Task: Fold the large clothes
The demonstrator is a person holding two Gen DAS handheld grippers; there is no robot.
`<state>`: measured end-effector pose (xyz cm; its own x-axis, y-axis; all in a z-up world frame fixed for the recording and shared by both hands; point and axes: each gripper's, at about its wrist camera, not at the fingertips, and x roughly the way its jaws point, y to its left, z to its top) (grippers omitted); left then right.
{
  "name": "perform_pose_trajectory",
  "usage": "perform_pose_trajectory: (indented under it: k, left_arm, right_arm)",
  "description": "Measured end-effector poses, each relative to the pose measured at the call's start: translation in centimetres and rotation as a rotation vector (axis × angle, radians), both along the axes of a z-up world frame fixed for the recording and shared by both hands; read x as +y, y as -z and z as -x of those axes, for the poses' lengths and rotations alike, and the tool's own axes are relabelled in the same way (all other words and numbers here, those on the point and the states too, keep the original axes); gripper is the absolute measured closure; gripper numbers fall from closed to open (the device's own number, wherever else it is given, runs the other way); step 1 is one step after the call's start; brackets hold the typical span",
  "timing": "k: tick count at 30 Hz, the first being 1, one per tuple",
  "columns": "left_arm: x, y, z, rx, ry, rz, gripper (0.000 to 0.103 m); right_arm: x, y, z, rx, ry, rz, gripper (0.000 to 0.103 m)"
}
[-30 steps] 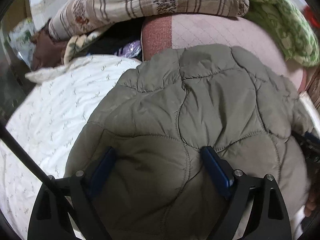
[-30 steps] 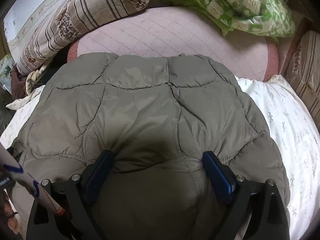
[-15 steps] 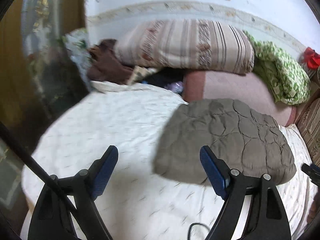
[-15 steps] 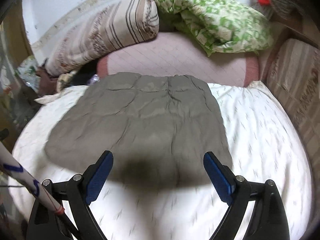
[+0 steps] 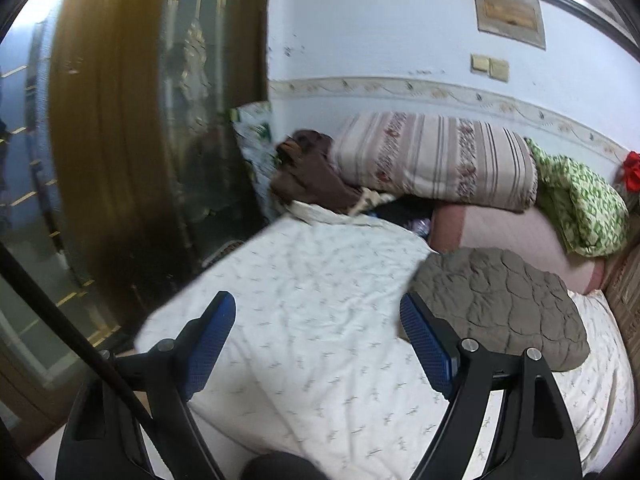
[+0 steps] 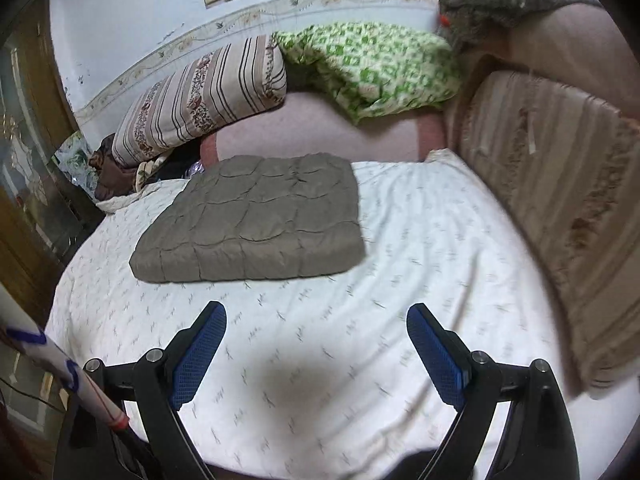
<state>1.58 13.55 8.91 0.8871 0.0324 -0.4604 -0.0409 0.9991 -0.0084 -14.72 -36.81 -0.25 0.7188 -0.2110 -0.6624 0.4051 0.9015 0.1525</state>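
Left wrist view's right tong (image 5: 426, 344) hides the folded jacket's (image 5: 504, 300) corner; both tongs (image 6: 316, 350) gape empty.

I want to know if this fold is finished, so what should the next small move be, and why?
Probably keep both tongs clear and leave the jacket alone. It lies on the sheet as a neat, flat rectangle, and the left tongs and right tongs are open, empty and away from it. The fold looks done.
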Motion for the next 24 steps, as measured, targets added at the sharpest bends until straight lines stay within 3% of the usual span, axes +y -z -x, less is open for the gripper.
perform_pose_trajectory:
  k: [5, 12, 19, 24]
  left_arm:
    - [-0.5, 1.1, 0.4, 0.017, -0.001, -0.056, 0.017]
    - [-5.0, 6.9, -3.8, 0.155, 0.095, -0.050, 0.018]
    - [-10.4, 14.0, -12.6, 0.348, 0.213, 0.006, 0.018]
    - [-13.0, 17.6, -19.8, 0.445, 0.275, 0.064, 0.018]
  right_arm:
    - [0.3, 0.6, 0.9, 0.022, 0.025, 0.047, 0.008]
    - [-0.5, 6.0, -3.0, 0.046, 0.000, -0.119, 0.008]
    - [-3.2, 11.3, -9.7, 0.057, 0.017, -0.259, 0.008]
    - [-8.1, 13.7, -14.8, 0.078, 0.102, -0.268, 0.008]
